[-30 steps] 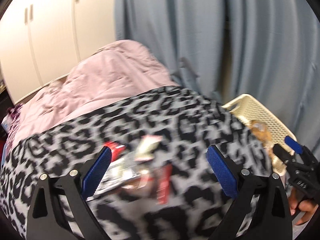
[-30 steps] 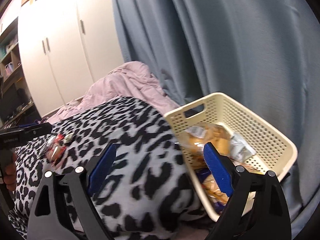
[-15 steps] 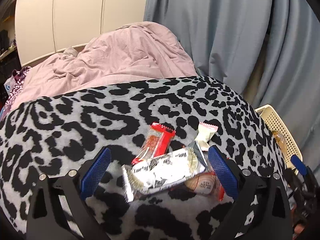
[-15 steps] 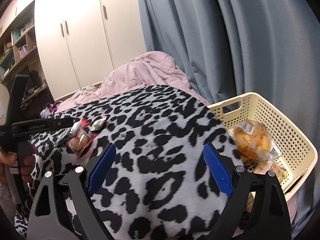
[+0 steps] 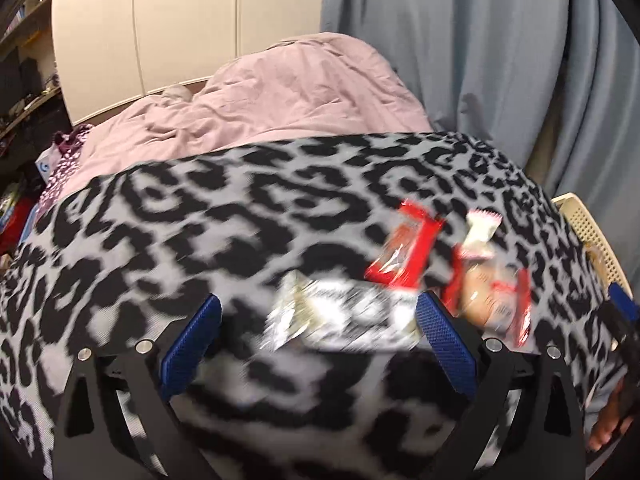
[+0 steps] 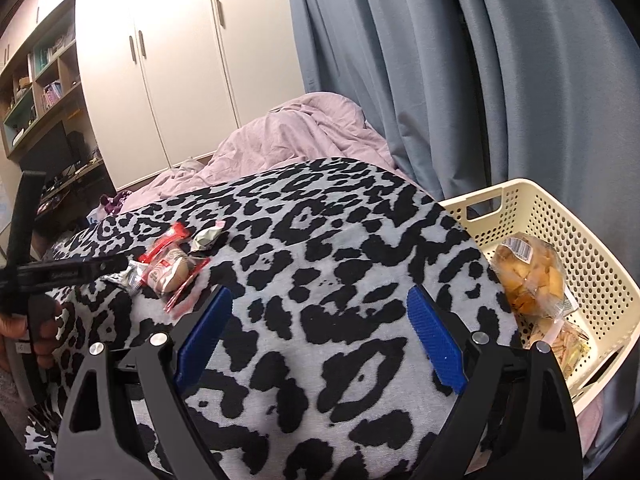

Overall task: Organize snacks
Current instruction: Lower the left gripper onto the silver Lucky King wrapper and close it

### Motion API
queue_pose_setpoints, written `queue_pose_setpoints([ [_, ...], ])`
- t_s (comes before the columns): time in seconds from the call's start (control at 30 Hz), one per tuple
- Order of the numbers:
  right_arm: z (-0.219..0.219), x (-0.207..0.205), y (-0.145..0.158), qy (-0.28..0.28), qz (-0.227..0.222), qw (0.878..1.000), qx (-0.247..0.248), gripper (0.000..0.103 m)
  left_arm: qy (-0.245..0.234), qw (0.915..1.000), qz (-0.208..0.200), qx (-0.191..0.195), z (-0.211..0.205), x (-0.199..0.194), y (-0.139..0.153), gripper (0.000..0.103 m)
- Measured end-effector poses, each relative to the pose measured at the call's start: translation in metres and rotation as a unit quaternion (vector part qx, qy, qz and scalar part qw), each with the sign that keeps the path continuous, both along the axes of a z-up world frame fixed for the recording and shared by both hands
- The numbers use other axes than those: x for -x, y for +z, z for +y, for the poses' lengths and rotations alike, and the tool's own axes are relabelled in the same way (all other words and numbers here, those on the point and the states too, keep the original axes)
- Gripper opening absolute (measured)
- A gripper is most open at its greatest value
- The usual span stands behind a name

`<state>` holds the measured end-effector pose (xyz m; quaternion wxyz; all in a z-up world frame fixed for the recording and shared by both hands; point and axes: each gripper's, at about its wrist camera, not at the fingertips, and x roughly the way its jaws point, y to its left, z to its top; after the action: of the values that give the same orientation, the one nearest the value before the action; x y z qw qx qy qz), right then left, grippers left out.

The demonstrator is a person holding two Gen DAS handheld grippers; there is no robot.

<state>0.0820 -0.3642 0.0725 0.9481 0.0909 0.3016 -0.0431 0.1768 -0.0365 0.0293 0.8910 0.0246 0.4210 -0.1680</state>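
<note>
A big bed fills the room, with a spotted blanket point(image 6: 320, 280) spread over it and a pink cover point(image 6: 304, 132) bunched up behind. At the right edge sits a cream basket point(image 6: 580, 240) that already has a bag of golden snacks point(image 6: 528, 276) in it.

On the blanket lies a small pile of snacks. There is a silver and white packet point(image 5: 344, 316), a red packet point(image 5: 404, 252), a round cake in a clear wrap point(image 6: 168, 272) and a little white sweet point(image 5: 482, 232).

The left gripper point(image 5: 316, 340) is the nearer one. Its fingers are spread wide and hold nothing. The silver packet lies just ahead of them, long side running across from one finger toward the other. The picture is smeared there, so it may be a bit off to the right.

The right gripper point(image 6: 320, 336) is spread wide too and holds nothing. The pile is well off to its left.
</note>
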Motion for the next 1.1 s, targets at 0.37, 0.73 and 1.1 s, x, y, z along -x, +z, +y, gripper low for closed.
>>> queue_pose_setpoints([
  [0.37, 0.021, -0.004, 0.001, 0.025, 0.002, 1.0, -0.001, 0.091, 0.002, 0.9995, -0.006, 0.032, 0.004, 0.011, 0.006, 0.097],
  [0.73, 0.006, -0.003, -0.002, 0.012, 0.003, 1.0, -0.017, 0.091, -0.01, 0.9992, 0.013, -0.036, -0.035, -0.003, -0.007, 0.098],
  [1.1, -0.002, 0.0, -0.003, 0.018, -0.004, 0.999, -0.034, 0.091, 0.01, 0.9968, 0.016, -0.078, 0.014, 0.028, -0.005, 0.098],
])
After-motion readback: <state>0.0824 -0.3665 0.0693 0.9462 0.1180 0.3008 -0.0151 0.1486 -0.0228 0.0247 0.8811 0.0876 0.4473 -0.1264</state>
